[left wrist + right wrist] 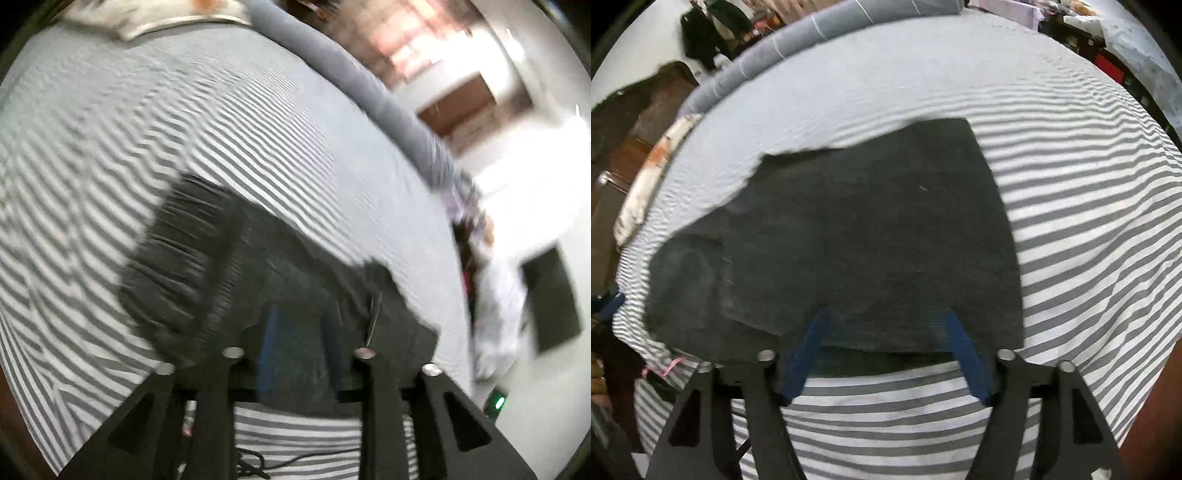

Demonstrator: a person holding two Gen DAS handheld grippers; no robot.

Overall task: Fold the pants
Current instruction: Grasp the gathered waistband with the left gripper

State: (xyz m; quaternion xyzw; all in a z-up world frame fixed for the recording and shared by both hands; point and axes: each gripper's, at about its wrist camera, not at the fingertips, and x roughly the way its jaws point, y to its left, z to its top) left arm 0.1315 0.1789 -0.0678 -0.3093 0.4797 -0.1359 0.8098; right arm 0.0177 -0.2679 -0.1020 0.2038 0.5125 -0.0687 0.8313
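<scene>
Dark grey pants (pixel 849 229) lie folded on a striped grey-and-white bed sheet (pixel 1089 206). In the left wrist view the pants (pixel 236 266) show their ribbed waistband (pixel 173 254) at the left. My left gripper (pixel 299 332) is open, its blue fingers (pixel 267 350) over the near edge of the fabric. My right gripper (pixel 886 332) is open, its blue fingers (pixel 809 347) spread wide with their tips at the pants' near edge. Neither gripper holds cloth. Both views are motion-blurred.
A grey rolled bolster (pixel 820 26) runs along the far edge of the bed and shows in the left wrist view (pixel 369 85). A patterned pillow (pixel 650 170) lies at the left. Wooden furniture (pixel 458 107) and clutter stand beyond the bed.
</scene>
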